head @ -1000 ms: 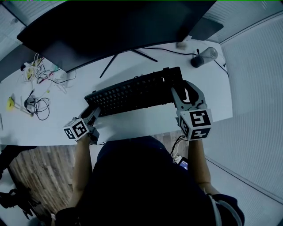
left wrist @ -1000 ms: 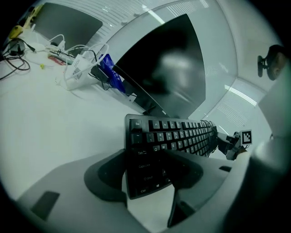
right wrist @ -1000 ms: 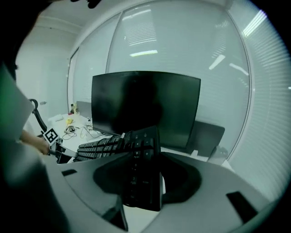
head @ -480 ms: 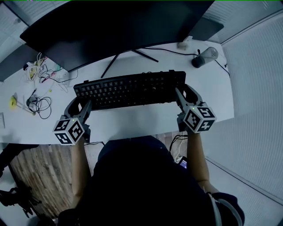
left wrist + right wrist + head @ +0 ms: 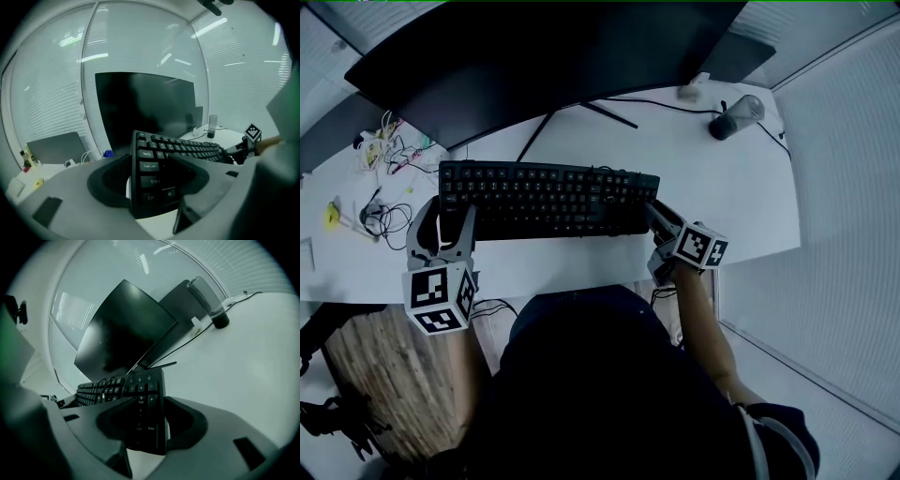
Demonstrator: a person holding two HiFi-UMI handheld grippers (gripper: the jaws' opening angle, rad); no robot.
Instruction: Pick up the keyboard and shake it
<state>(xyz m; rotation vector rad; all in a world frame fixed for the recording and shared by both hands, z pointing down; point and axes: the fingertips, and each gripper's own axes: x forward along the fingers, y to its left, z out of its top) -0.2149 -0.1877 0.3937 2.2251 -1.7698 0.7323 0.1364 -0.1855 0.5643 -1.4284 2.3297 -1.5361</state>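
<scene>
Black keyboard (image 5: pixel 546 199) aloft — left hand-held gripper (image 5: pixel 443 225) and right hand-held gripper (image 5: pixel 660 218) clamped on its ends

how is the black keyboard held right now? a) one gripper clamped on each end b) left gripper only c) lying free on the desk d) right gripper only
A: the left gripper is clamped on the caps-lock end of the keyboard, and the right gripper is clamped on its numpad end, as each gripper view shows.
</scene>
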